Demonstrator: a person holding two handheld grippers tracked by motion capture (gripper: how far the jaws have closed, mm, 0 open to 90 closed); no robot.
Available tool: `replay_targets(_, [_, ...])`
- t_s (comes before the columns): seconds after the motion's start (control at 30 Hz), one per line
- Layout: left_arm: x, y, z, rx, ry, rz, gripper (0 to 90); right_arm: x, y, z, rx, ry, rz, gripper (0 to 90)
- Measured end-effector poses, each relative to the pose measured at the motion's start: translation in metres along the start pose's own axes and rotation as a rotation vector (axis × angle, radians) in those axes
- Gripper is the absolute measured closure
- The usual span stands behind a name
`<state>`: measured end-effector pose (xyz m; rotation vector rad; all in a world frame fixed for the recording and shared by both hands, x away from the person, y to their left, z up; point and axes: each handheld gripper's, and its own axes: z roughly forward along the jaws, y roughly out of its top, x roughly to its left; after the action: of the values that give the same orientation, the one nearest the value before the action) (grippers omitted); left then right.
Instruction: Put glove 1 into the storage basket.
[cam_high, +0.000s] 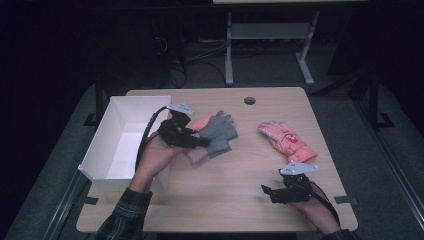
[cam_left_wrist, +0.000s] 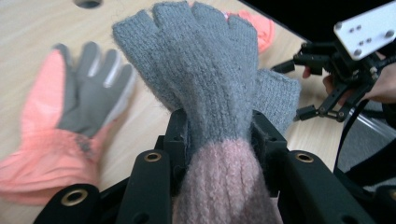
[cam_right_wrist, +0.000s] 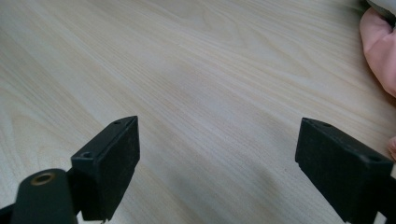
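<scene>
The grey-and-pink knitted glove (cam_left_wrist: 210, 93) hangs pinched at its cuff in the left hand-held gripper (cam_high: 192, 141), lifted off the desk (cam_high: 240, 195) beside the white box (cam_high: 117, 142), likely its destination. The right hand-held gripper (cam_high: 270, 192) rests spread and empty, leaving room.

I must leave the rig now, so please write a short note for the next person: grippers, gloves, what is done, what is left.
Left gripper: shut on the grey knit glove at its pink cuff, lifted beside the white box.
Right gripper: open, nothing between its jaws, low over the table.
Coral ski glove lies just behind the knit one; second coral glove lies at the table's right.
Done: knit glove picked up. Left, probably: put the gloves into the box.
</scene>
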<state>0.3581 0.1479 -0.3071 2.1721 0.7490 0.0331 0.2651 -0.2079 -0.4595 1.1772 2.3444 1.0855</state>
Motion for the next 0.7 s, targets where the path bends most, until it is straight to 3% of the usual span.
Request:
replay_targets(0.23, [0.008,-0.004,-0.025,-0.047,0.042,-0.02,64.8,-0.001,-0.001,0.0,0.006,0.0,0.003,13.6])
replay_targets(0.3, [0.013,-0.007,-0.037,-0.067,0.072,-0.029,64.8,0.0,0.0,0.0,0.004,0.0,-0.001,13.6])
replay_targets(0.7, [0.037,-0.024,-0.081,-0.162,0.173,-0.107,64.8,-0.001,0.0,0.0,0.004,-0.002,0.003,13.6])
